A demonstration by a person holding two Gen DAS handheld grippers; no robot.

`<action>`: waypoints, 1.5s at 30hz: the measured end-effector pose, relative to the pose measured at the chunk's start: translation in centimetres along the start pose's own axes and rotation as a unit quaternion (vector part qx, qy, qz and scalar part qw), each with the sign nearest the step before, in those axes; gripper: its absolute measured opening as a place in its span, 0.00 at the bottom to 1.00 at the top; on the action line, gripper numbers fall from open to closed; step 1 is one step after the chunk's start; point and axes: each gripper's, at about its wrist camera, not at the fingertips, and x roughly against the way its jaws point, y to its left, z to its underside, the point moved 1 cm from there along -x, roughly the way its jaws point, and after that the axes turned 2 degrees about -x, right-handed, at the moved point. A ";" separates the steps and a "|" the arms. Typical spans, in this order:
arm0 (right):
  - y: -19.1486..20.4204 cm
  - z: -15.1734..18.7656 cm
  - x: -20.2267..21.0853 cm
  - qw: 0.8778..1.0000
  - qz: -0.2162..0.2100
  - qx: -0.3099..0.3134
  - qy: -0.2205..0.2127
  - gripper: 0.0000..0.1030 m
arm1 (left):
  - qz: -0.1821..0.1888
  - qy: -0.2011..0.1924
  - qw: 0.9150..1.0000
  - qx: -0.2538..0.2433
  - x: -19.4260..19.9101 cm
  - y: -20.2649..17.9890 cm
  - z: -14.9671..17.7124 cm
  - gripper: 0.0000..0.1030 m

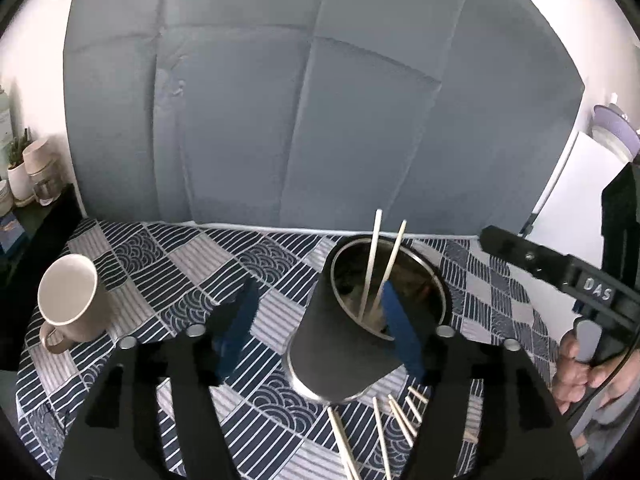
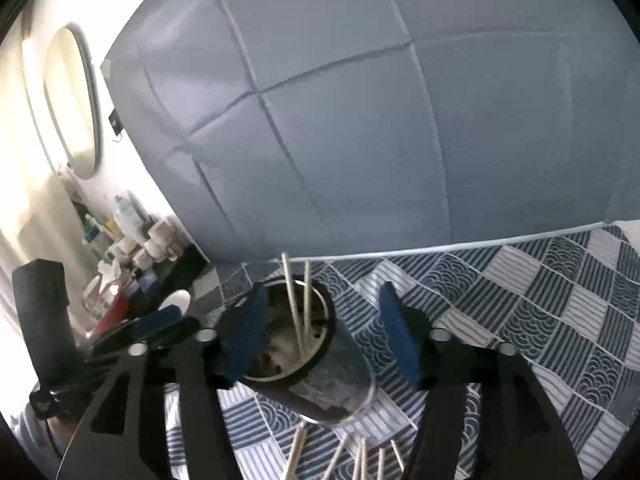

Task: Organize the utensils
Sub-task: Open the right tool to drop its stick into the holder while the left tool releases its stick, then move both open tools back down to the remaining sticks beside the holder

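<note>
A dark metal utensil holder [image 1: 348, 344] stands on the patterned cloth, with two pale chopsticks [image 1: 374, 264] upright in it. Several more chopsticks [image 1: 384, 432] lie on the cloth just in front of it. My left gripper [image 1: 320, 320] is open, its blue pads either side of the holder, the right pad over the rim. In the right wrist view the holder [image 2: 316, 364] sits between the open fingers of my right gripper [image 2: 320, 332], with the two chopsticks [image 2: 298, 308] inside and loose chopsticks [image 2: 344, 456] below. Both grippers are empty.
A beige mug [image 1: 70, 300] stands on the cloth at the left. A grey padded headboard [image 1: 320, 100] rises behind the table. A side shelf with cups and a plant [image 1: 28, 172] is at the far left. The right gripper's body [image 1: 560, 276] shows at the right.
</note>
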 end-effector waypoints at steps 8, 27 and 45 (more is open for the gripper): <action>-1.7 1.9 0.7 0.999 0.022 0.002 0.024 0.75 | -0.010 0.044 0.999 -0.003 -0.7 0.3 2.9 0.83; -6.8 12.4 -0.2 0.985 0.093 -0.016 0.146 0.80 | -0.012 0.215 0.976 -0.014 -4.6 0.3 13.7 0.88; -8.8 18.2 -0.5 0.968 0.137 -0.008 0.212 0.82 | -0.024 0.246 0.966 -0.071 -6.4 -2.0 15.9 0.91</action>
